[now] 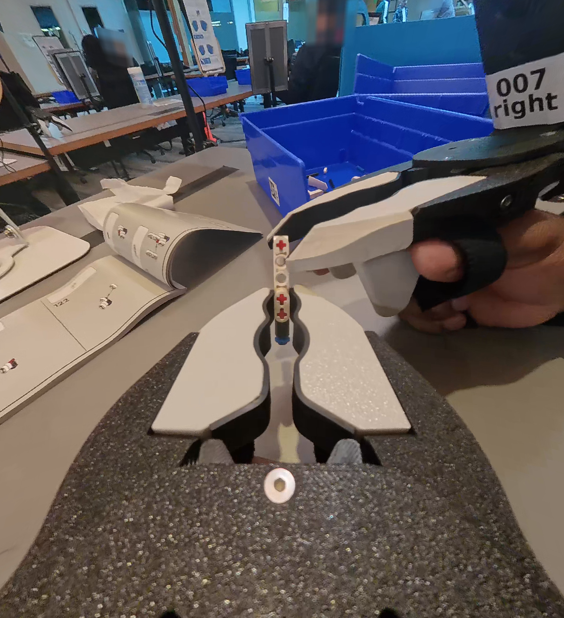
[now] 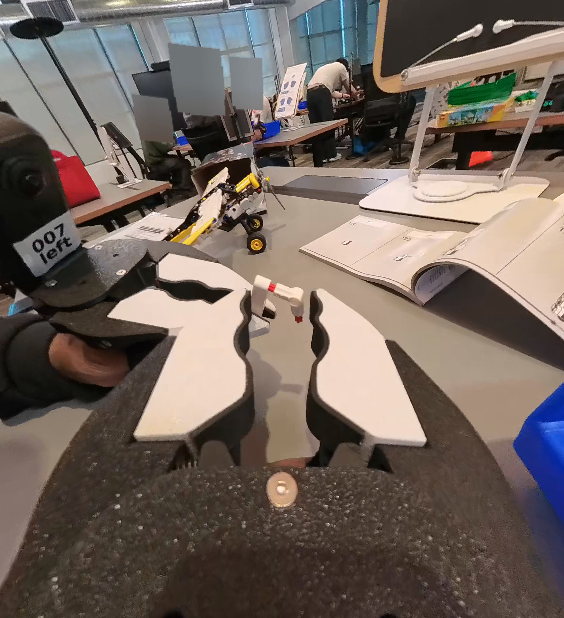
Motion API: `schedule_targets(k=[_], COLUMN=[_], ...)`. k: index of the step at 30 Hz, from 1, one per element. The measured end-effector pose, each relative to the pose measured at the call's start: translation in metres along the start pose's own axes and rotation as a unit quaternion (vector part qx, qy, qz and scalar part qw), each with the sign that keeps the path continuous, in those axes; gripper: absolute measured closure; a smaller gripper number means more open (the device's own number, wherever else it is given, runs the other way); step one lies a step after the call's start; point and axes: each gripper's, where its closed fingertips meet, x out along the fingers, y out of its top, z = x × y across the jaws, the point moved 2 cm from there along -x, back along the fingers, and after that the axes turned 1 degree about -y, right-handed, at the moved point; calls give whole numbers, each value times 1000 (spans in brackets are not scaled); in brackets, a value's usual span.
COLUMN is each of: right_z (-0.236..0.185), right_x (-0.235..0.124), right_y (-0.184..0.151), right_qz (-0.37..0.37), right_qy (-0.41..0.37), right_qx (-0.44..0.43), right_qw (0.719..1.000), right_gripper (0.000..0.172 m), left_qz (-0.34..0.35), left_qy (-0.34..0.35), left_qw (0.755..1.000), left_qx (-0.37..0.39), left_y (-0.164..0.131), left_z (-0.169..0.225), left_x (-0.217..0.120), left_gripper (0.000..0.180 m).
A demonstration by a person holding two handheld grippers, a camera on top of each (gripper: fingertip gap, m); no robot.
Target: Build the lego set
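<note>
Upright beam (image 1: 281, 277) between left claw (image 1: 281, 301) pads

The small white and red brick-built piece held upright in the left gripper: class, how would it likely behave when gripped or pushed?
The white and red piece looks like rigid plastic, so probably stiff and light. Clamped only at its lower end by the left gripper, it may pivot if its top is pushed. Its angled arm on red pins might swivel or pop apart.

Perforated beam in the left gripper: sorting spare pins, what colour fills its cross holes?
Red, clearest in the left wrist view.
</note>
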Motion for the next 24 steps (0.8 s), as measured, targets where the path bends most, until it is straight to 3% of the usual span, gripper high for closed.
schedule_targets(k=[14,24], right_z=[-6,-11], right_x=[13,16], right_y=[12,16], right_qz=[6,-6], right_qy=[-52,-86], right_qx=[20,-29], right_qw=[998,996], right_gripper=[141,142], left_qz=[42,51], left_qy=[28,20], left_qw=[999,998], left_qx=[-6,-20], left_y=[8,9], left_z=[-7,-9], left_x=[-3,-6], left_gripper=[173,173])
